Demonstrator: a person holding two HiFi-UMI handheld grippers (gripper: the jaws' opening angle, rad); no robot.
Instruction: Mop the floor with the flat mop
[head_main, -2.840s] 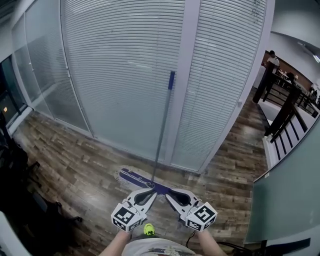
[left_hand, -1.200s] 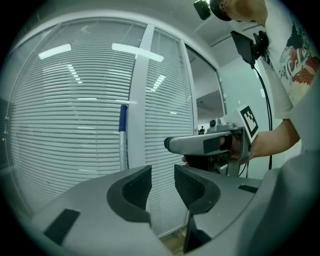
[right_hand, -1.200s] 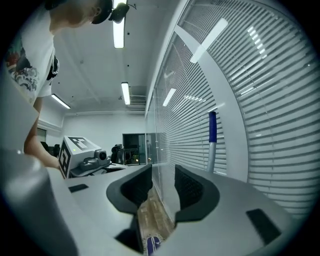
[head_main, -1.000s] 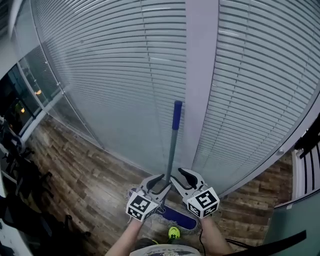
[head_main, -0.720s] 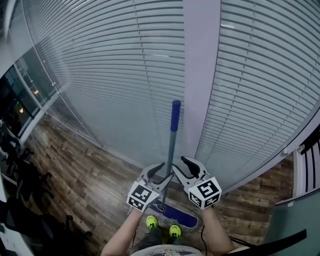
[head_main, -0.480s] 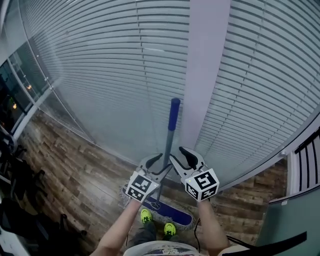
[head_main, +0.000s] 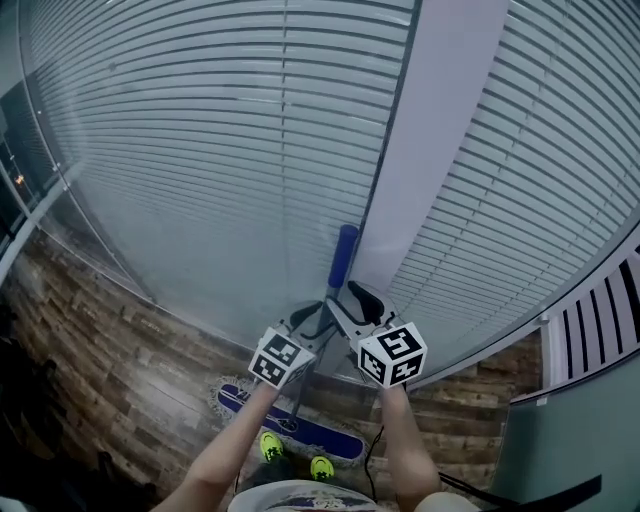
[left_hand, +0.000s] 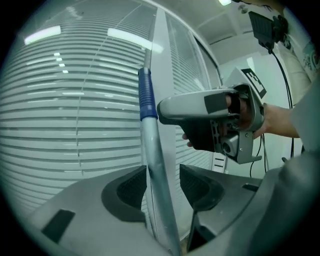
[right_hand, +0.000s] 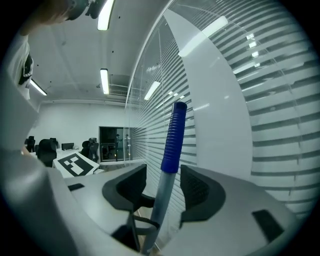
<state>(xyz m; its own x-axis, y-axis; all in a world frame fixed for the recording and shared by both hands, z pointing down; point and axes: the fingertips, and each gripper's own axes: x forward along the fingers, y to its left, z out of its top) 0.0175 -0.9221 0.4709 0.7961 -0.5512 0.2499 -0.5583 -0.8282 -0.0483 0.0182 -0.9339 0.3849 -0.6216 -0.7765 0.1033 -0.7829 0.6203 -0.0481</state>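
While the flat mop (head_main: 296, 428) is rested pad-down on the wood-plank floor (head_main: 110, 350) at 6 o'clock of the head view, its pole (head_main: 322, 345) is carried up toward 12 o'clock, topped by a blue grip (head_main: 342, 255) before the blind-covered glass wall (head_main: 200, 150).
Left gripper (head_main: 313, 312): jaws released, just opened wider; pole is passed between the pads, unclamped.
Right gripper (head_main: 352, 298): at 2 o'clock of the left; jaws released, just opening; pole is flanked with gaps either side.
Yellow-green shoes (head_main: 270, 446): seen at 6 o'clock beside the pad.

Glass wall (head_main: 110, 235) w/ blinds (head_main: 220, 120), white pillar (head_main: 445, 120)
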